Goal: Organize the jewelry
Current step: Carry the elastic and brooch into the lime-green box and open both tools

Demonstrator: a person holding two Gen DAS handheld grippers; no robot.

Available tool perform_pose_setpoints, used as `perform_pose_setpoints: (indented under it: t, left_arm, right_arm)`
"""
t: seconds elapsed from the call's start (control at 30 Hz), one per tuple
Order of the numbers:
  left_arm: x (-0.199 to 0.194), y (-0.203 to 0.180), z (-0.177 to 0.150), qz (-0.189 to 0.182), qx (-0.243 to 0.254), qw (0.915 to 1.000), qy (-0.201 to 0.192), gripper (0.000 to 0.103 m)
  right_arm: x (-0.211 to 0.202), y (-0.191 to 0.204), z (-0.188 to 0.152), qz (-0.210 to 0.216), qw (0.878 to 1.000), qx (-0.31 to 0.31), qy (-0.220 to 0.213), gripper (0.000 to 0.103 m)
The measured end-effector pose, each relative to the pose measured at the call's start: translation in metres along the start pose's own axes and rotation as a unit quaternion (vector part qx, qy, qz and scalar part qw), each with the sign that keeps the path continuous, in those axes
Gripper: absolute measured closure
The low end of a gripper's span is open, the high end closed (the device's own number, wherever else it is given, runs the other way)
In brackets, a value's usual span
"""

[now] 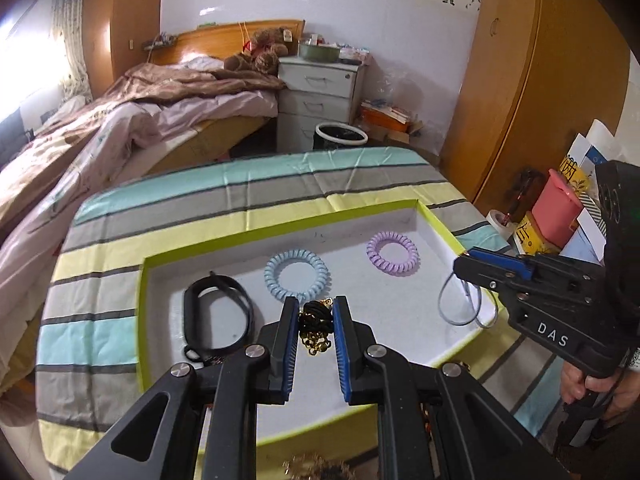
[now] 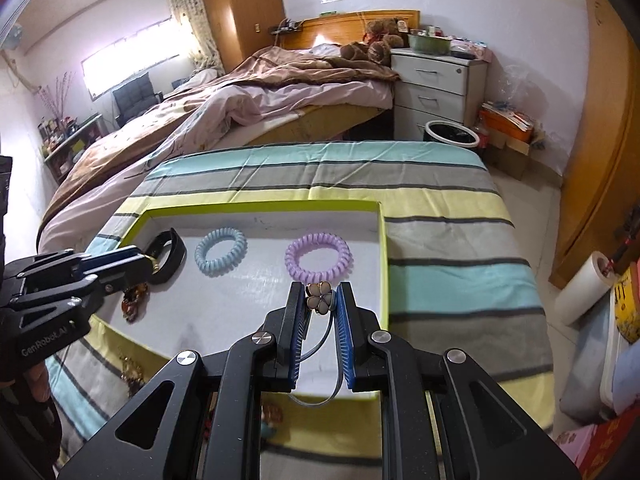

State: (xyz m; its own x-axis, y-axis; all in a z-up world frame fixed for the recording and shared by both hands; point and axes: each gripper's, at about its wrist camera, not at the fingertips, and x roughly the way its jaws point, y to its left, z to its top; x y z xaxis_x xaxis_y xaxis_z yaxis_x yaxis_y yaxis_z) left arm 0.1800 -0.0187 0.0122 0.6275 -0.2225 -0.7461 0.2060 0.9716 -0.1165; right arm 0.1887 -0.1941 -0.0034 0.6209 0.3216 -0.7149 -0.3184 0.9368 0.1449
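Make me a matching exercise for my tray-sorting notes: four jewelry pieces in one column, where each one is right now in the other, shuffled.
Things:
1. Purple coil band
2. Black strap
3. Flower charm
4. Black and gold piece

Places:
A. Pinched in the left claw
B. Lying at the tray's left end
C. Pinched in the right claw
D. Lying in the tray, right of the blue coil band

Pairs: 1-D, 2-B, 3-C, 4-A
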Motion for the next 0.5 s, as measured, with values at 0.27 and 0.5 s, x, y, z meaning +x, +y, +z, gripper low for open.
perform_pose_setpoints:
  t: [0.27, 0.5]
  left_arm:
    - [0.027, 0.004, -0.004, 0.006, -0.004, 0.9997, 0.022, 0.086]
    - [0.038, 0.006, -0.005, 0.012, -0.007, 0.9994, 0.033, 0.086]
  right_arm:
    - [0.027, 0.001, 0.004, -0.005, 1.000, -0.017, 0.024, 0.086]
    - [0.039, 0.000, 0.000, -0.011, 0.999, -0.028, 0.038, 0.086]
